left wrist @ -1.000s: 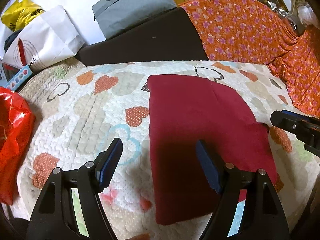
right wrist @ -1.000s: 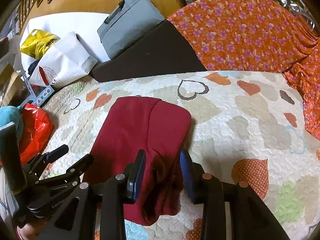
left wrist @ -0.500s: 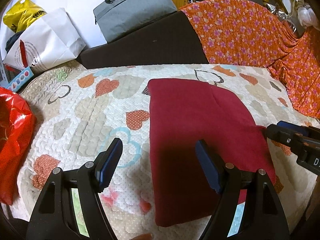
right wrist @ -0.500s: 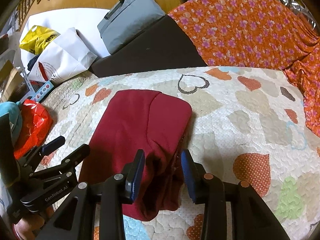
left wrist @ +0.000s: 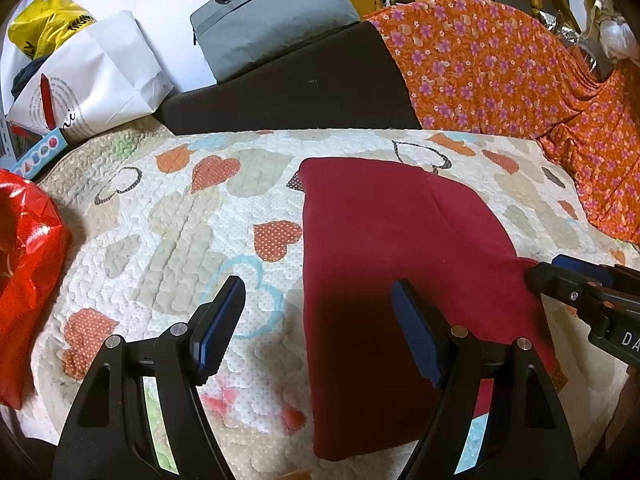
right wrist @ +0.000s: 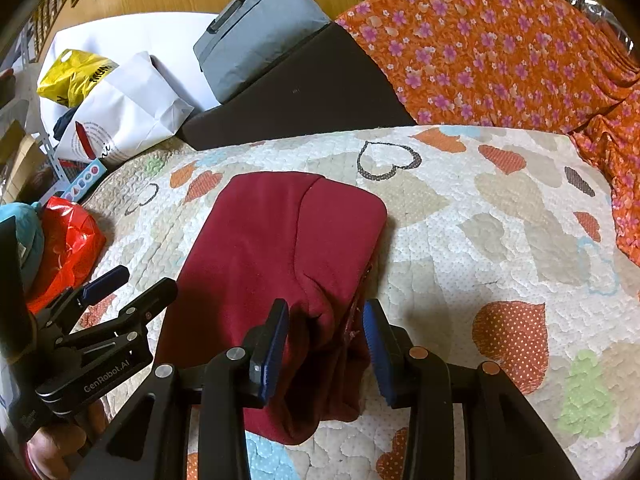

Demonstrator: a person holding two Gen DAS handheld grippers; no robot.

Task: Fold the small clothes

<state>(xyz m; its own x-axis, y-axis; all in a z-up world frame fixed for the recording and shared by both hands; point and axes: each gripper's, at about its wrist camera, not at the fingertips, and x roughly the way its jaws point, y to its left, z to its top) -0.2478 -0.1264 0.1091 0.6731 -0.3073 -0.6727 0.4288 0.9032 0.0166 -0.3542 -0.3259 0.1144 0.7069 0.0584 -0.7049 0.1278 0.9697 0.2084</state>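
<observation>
Right gripper [right wrist: 326, 344] jaws stand part open over the near right edge of the dark red garment [right wrist: 280, 264]; a bunched fold of cloth sits between the blue pads [right wrist: 274, 346], but the pads show gaps either side, so it looks let go, though hard to be sure at this angle. Left gripper [left wrist: 316, 328] gapes wide, gripping nothing; its left finger hangs over bare quilt, its right finger over the garment's left half. The garment [left wrist: 400, 264] lies folded into a rough rectangle, mostly flat, in the middle of the heart-print quilt [left wrist: 168, 232], with the near right corner rumpled. In the left wrist view the right gripper's tip [left wrist: 560, 276] is at the garment's right edge. In the right wrist view the left gripper [right wrist: 120, 288] sits just left of the garment, a hand [right wrist: 52, 444] under it. Further out: red plastic bag [left wrist: 24, 280] at the quilt's left edge, white paper bag [left wrist: 96, 80], yellow bag [left wrist: 44, 24], grey case [left wrist: 272, 16] on a dark cushion [left wrist: 304, 92], orange floral cover [left wrist: 500, 68] at back right.
</observation>
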